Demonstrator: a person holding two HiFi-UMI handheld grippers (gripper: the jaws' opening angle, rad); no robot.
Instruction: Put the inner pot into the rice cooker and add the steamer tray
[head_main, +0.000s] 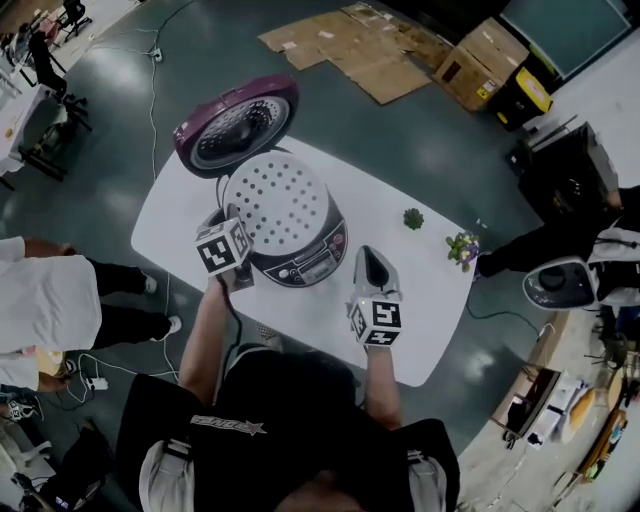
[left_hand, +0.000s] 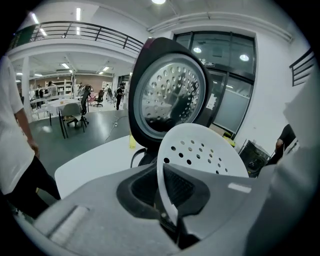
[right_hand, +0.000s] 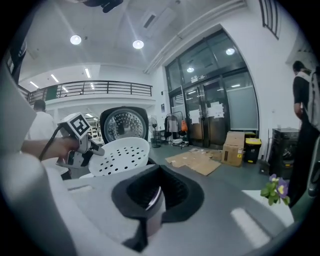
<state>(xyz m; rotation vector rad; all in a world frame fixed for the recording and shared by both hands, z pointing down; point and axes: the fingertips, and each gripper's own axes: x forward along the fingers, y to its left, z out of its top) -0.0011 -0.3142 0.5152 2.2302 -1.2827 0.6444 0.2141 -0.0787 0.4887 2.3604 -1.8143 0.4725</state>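
One rice cooker (head_main: 305, 262) is standing on the white counter (head_main: 180, 215), and its purple lid (head_main: 235, 125) is standing open behind it. One white steamer tray (head_main: 275, 200) with many small holes is hanging tilted over the cooker's opening and is covering it, so I cannot tell whether the inner pot is sitting inside. I also cannot tell whether the tray is touching the cooker's rim.

The left gripper (head_main: 225, 222) is holding this tray: its jaws are pressing narrowly on the tray's thin edge, at the side near the person. The right gripper (head_main: 368, 256) is hovering just beside the cooker's right side, with its jaws closed together and nothing between them.

Two small plants are also standing on the counter, well apart from the cooker: one green plant (head_main: 413, 218) and one flowering plant (head_main: 463, 247) near the counter's edge.
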